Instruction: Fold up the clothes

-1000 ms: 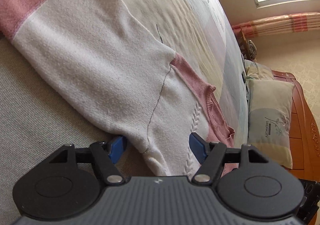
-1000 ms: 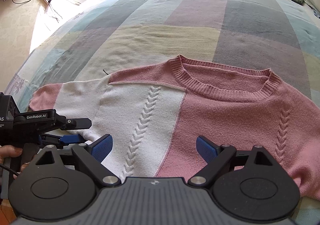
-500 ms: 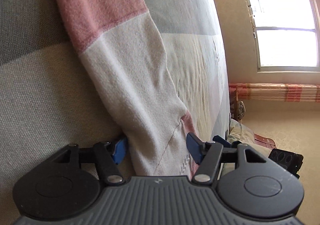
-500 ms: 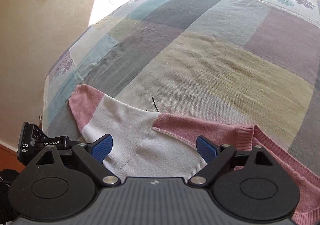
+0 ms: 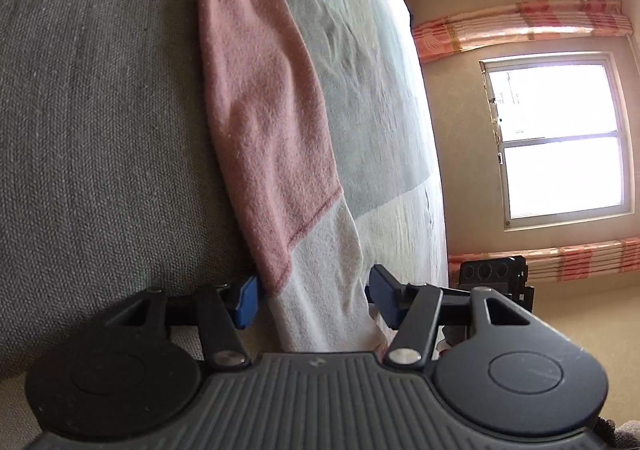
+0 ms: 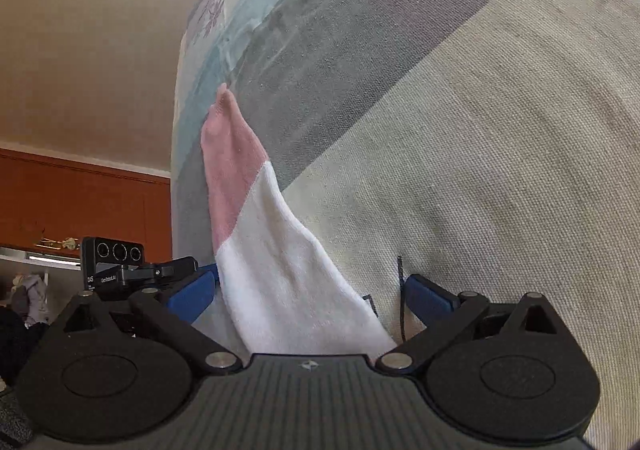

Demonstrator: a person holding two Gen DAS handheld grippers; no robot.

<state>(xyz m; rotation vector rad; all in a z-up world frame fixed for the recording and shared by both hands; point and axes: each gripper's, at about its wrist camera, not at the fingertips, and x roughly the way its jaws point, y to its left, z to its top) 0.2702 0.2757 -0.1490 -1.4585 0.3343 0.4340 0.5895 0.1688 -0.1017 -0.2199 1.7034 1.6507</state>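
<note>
A pink and white sweater's sleeve (image 5: 264,110) lies flat on the patchwork bed cover (image 5: 100,110), pink cuff end farthest from me. My left gripper (image 5: 314,298) straddles the sleeve where pink meets white. Its jaws are closing, with the blue pads just beside the cloth edges and not pressing. The same sleeve (image 6: 276,258) shows in the right wrist view, white near me and pink at the tip. My right gripper (image 6: 312,298) is over the white part with its jaws opening wide, a gap on each side. The sweater's body is hidden.
The bed cover (image 6: 480,170) drops off at its edge close behind the sleeve tip. A bright window (image 5: 560,138) with striped curtains is beyond it. Orange-brown wooden furniture (image 6: 80,202) stands by the wall. The other gripper's black body (image 6: 116,266) is close at the left.
Both grippers swung and slid along the sleeve toward its cuff. The sweater's body and neckline left the right view. The left jaws narrowed; the right jaws widened.
</note>
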